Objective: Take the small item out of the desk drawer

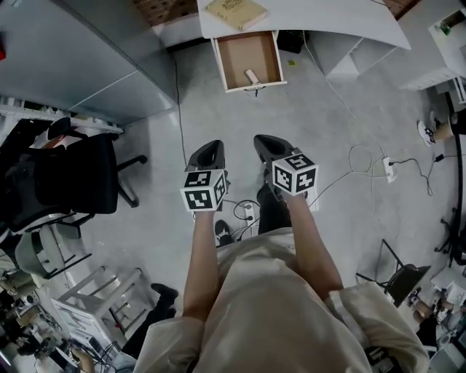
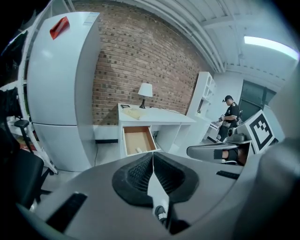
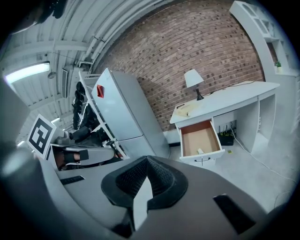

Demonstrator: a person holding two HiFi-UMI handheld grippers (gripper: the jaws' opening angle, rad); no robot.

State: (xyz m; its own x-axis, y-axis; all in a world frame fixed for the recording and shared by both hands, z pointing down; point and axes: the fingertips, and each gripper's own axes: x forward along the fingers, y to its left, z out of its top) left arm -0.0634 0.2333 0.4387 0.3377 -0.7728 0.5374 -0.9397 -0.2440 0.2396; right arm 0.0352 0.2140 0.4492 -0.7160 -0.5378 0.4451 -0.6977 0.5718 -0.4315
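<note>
The white desk (image 1: pixel 313 18) stands at the far end of the floor with its wooden drawer (image 1: pixel 234 55) pulled open. A small pale item (image 1: pixel 252 76) lies near the drawer's front edge, and shows again as the item (image 2: pixel 138 150) and the item (image 3: pixel 200 151). My left gripper (image 1: pixel 207 156) and right gripper (image 1: pixel 267 148) are held side by side over the floor, well short of the drawer and pointing toward it. The left gripper's jaws (image 2: pixel 153 154) meet at the tips with nothing between them. The right gripper's jaws (image 3: pixel 146 159) are shut and empty too.
A tan book (image 1: pixel 237 11) and a lamp (image 2: pixel 145 91) sit on the desk. A large grey cabinet (image 1: pixel 80 58) stands left of the drawer, with a black office chair (image 1: pixel 76 175) nearer. Cables and a power strip (image 1: pixel 388 167) lie on the floor at right. A person (image 2: pixel 229 115) stands far off.
</note>
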